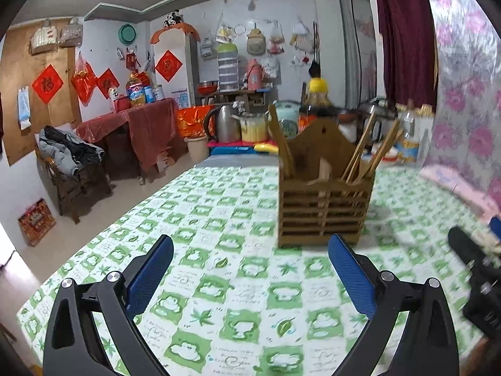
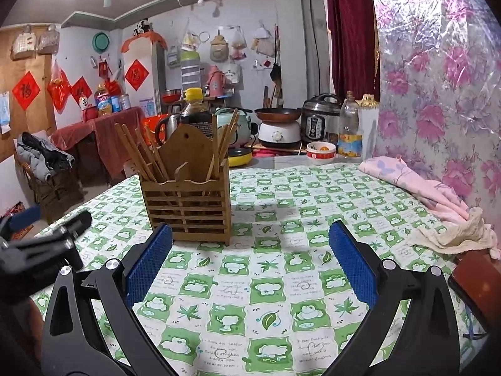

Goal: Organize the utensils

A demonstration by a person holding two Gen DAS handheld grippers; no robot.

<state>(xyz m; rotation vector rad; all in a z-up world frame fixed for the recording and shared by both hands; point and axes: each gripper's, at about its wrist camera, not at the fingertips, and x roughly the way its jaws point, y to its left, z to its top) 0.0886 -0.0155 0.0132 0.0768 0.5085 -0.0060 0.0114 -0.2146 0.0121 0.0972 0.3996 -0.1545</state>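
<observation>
Green-checked table (image 2: 269, 285): wooden caddy (image 2: 188, 206), cloths (image 2: 438, 206)

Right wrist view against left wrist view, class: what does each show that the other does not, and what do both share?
Only the right wrist view shows the pink cloth along the floral wall, the cream rag and the red-rimmed bowl.
Only the left wrist view shows the red printed box on the floor.
Both show the wooden utensil holder with chopsticks on the green-checked tablecloth, and an open gripper: right, left.
</observation>
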